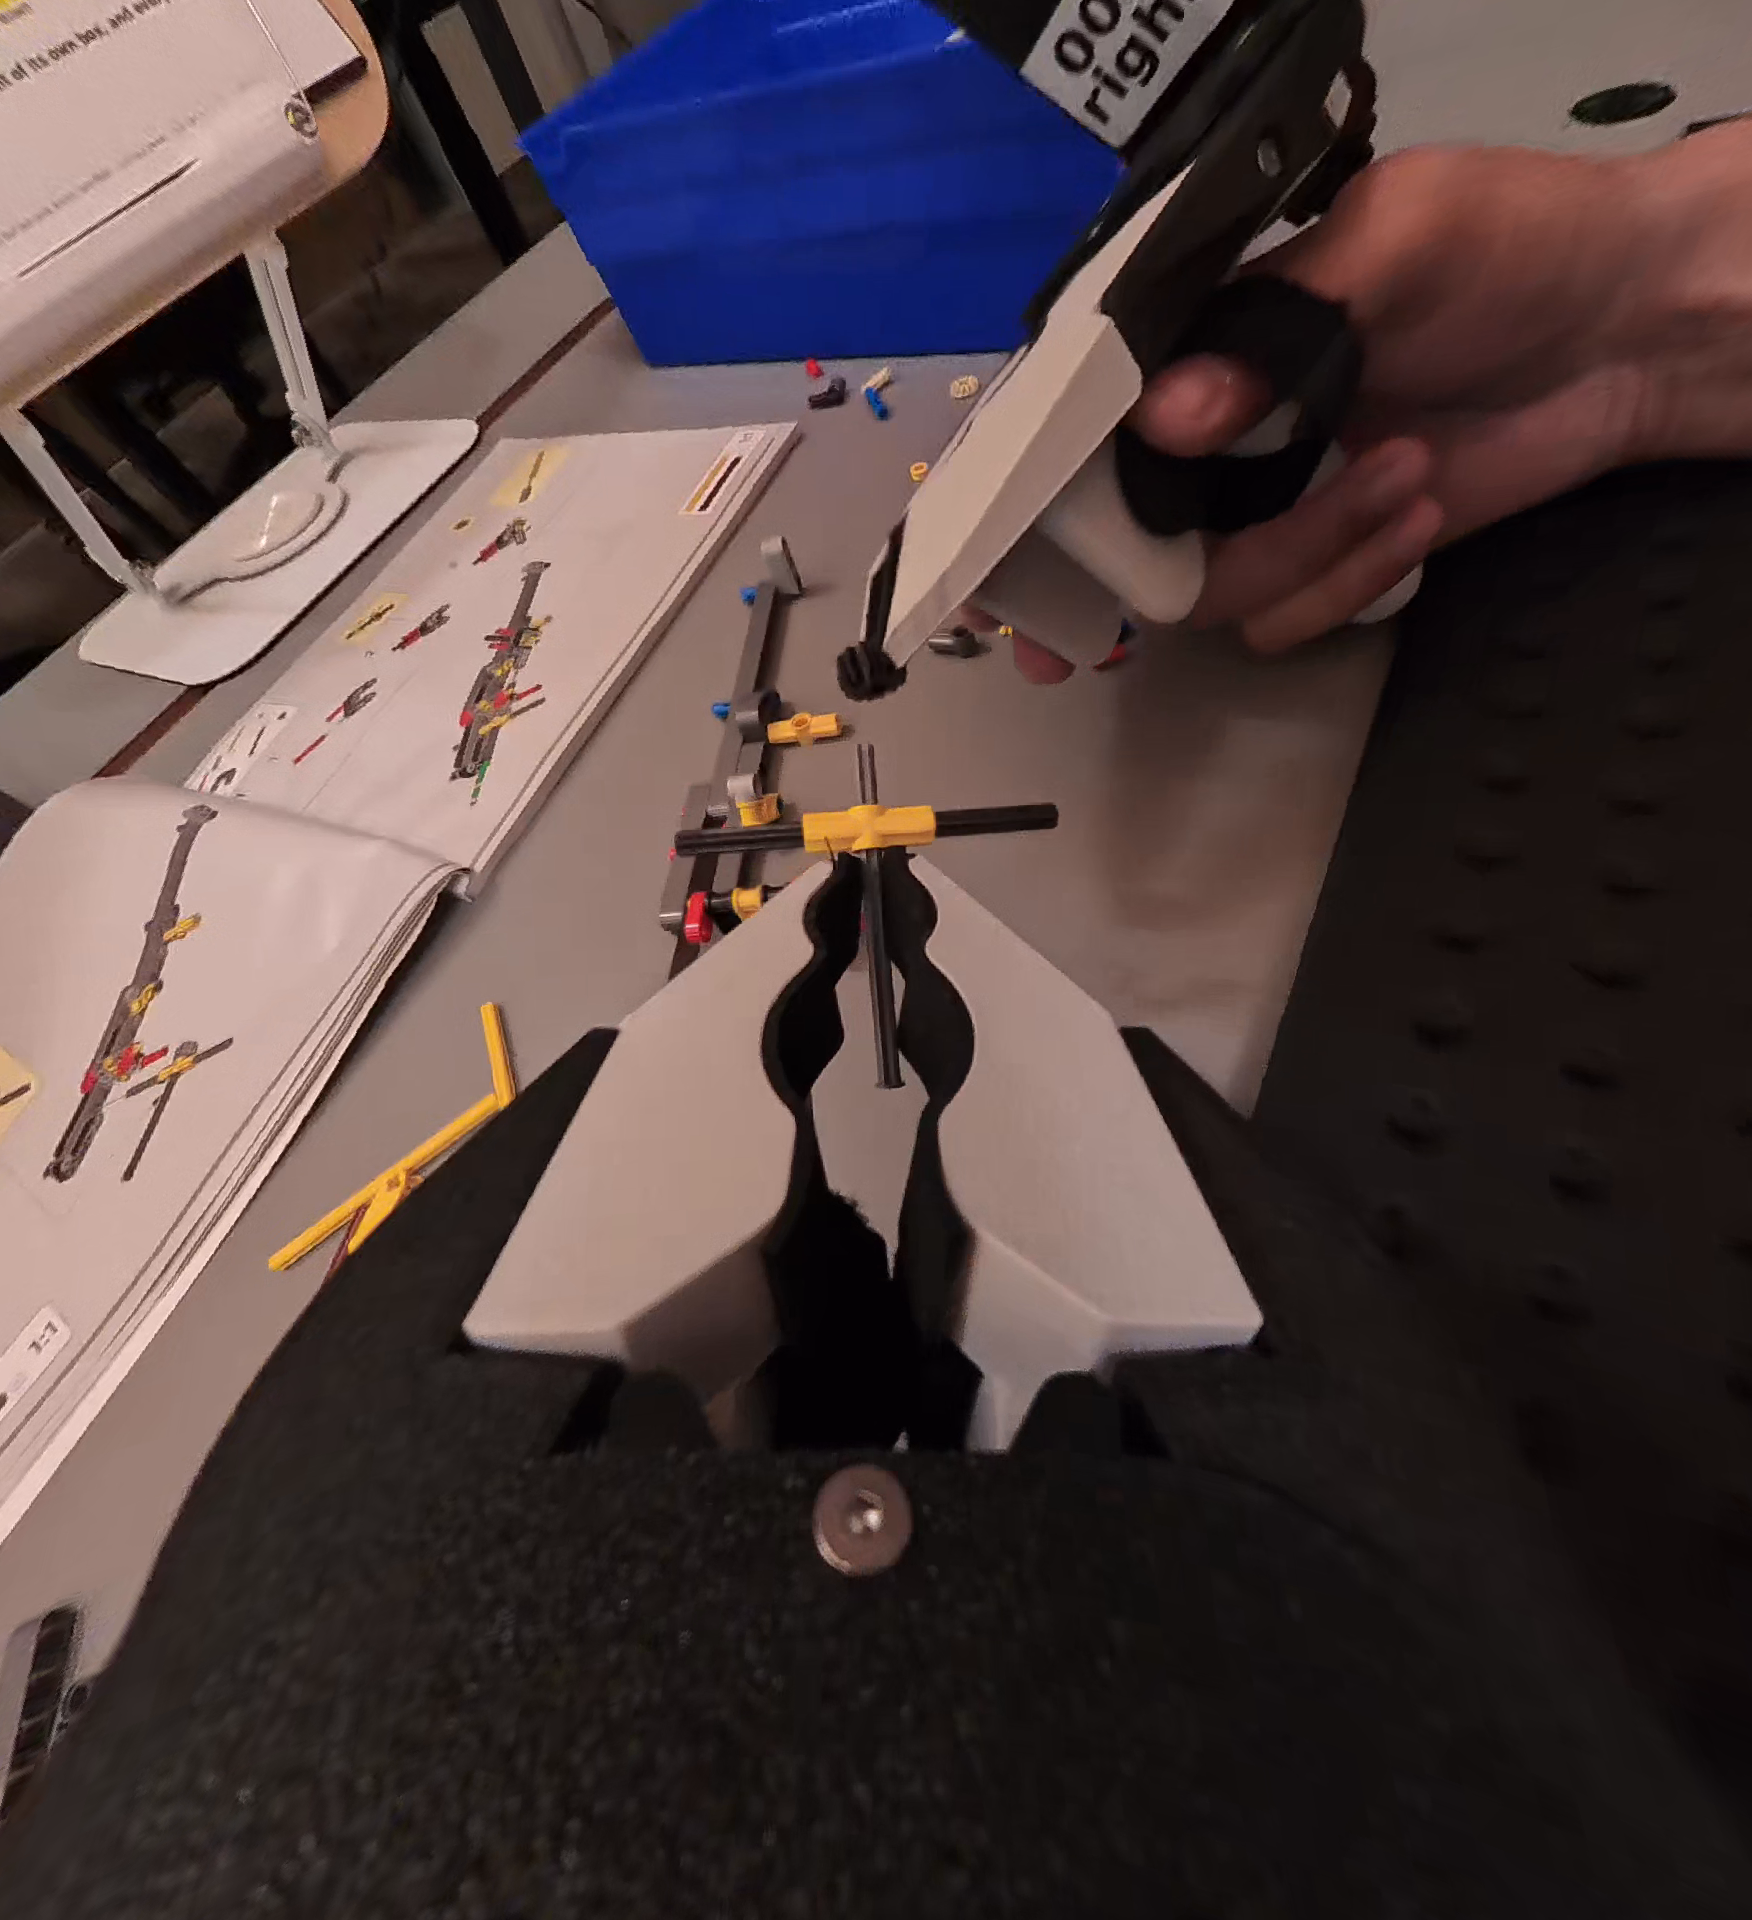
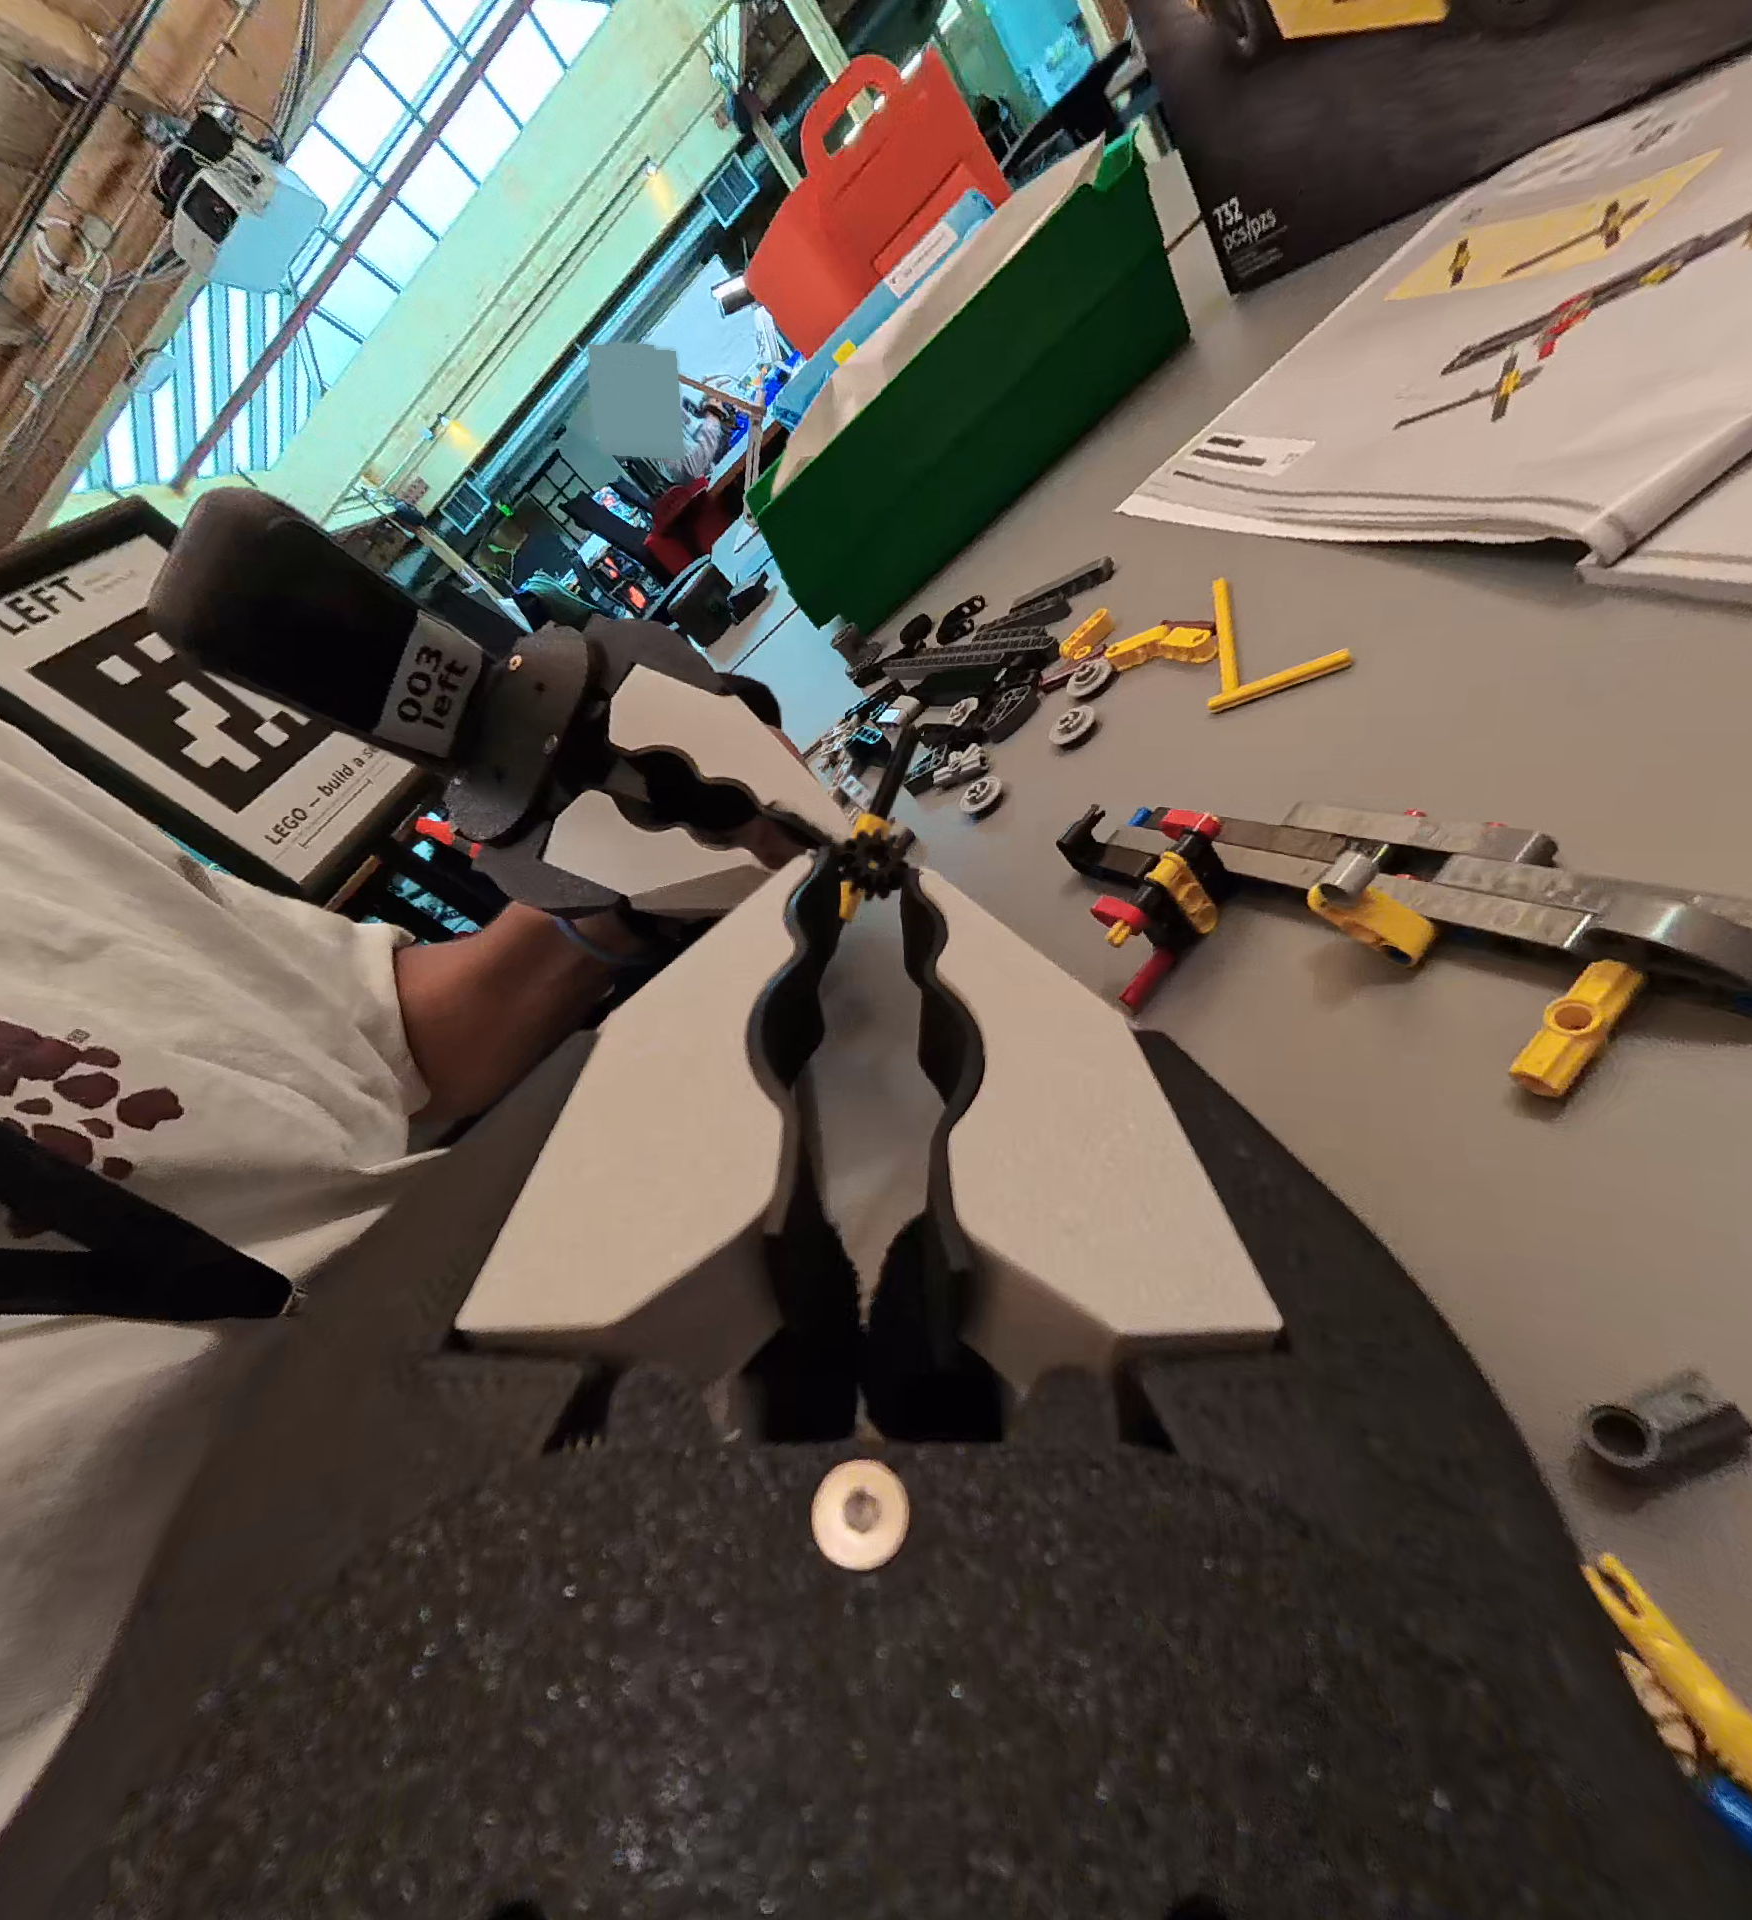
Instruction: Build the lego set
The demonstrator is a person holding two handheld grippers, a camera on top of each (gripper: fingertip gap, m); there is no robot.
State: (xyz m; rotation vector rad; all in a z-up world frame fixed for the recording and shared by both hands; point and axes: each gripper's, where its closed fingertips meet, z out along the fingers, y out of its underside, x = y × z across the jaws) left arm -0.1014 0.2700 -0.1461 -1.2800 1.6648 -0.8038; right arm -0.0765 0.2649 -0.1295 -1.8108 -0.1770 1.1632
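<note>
Left wrist view: left claw [image 1: 870,868] clamped on black axle [image 1: 880,966]; right claw [image 2: 867,873] pinching black gear [image 2: 870,854].

Your grippers: left gripper [image 1: 867,873], right gripper [image 2: 856,883], grey wedge fingers, black wavy pads, silver screw; your white printed T-shirt [image 2: 124,1039].

My left claw [image 1: 867,883] pinches a thin black axle [image 1: 877,966] crossed through a yellow connector [image 1: 867,828]; my right claw [image 2: 867,883] grips a small black gear [image 2: 870,857]. Long grey beam assembly [image 1: 742,727] lies flat beyond.
</note>
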